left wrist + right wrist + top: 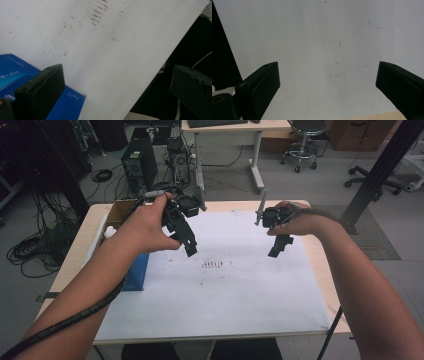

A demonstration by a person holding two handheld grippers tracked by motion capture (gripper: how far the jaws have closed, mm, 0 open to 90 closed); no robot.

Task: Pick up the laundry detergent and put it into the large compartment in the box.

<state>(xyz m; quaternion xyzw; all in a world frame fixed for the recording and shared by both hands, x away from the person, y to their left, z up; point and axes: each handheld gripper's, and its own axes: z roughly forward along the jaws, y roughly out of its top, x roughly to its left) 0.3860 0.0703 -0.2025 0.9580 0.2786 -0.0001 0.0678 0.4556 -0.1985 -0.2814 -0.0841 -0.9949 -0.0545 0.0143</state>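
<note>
- The blue box (136, 272) sits at the left edge of the white sheet (225, 295), near side of the table, and it's the closest thing to my grippers.
- It lies down and to the left of my left gripper (188, 245); in the left gripper view the blue box (71, 105) peeks out just behind the left jaw.
- Its long axis seems to run near-to-far, though I can't be sure.
- My left hand is clearly the nearer one; my right gripper (279, 246) hangs well apart on the right.
- Left jaws: spread wide, gripping nothing.
- Right jaws: also wide open over bare sheet, empty.
</note>
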